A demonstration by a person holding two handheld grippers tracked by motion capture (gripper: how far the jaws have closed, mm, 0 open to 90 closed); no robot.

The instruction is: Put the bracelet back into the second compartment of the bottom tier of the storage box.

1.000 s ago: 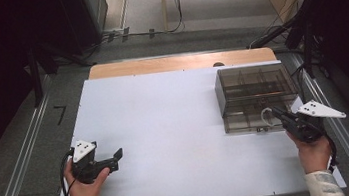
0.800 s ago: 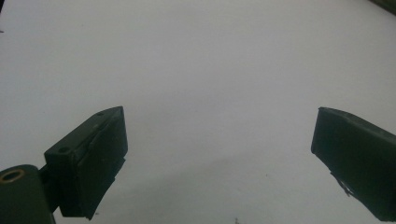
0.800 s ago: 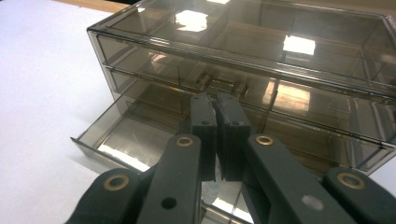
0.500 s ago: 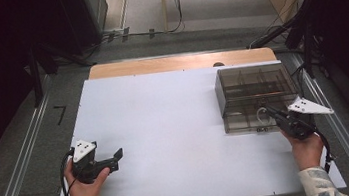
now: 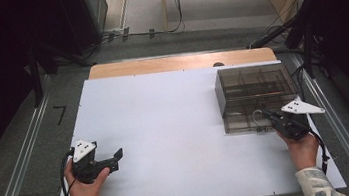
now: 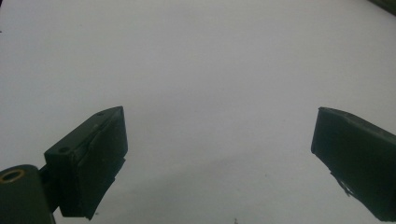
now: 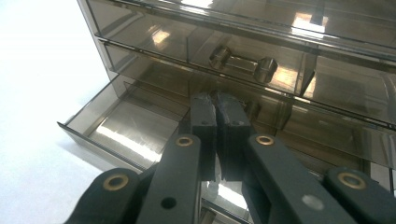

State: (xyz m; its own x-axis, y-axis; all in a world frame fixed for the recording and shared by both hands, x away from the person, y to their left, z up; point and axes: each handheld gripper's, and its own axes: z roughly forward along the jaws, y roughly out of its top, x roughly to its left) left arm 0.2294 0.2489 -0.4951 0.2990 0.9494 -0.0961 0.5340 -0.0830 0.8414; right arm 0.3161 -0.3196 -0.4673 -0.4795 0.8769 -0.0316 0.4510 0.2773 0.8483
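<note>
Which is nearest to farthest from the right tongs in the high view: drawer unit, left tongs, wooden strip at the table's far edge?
1. Drawer unit: right in front of the right tongs, at its near face.
2. Wooden strip: along the far edge, up and left.
3. Left tongs: across the table, near-left corner.

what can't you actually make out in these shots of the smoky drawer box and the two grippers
- Handle of the open bottom drawer of the smoky transparent plastic drawer cabinet: right gripper view, hidden behind the shut right gripper, so a grasp cannot be confirmed.
- Drawer contents: high view, too small.
- Left gripper: left gripper view, cut off by the bottom edge.
</note>
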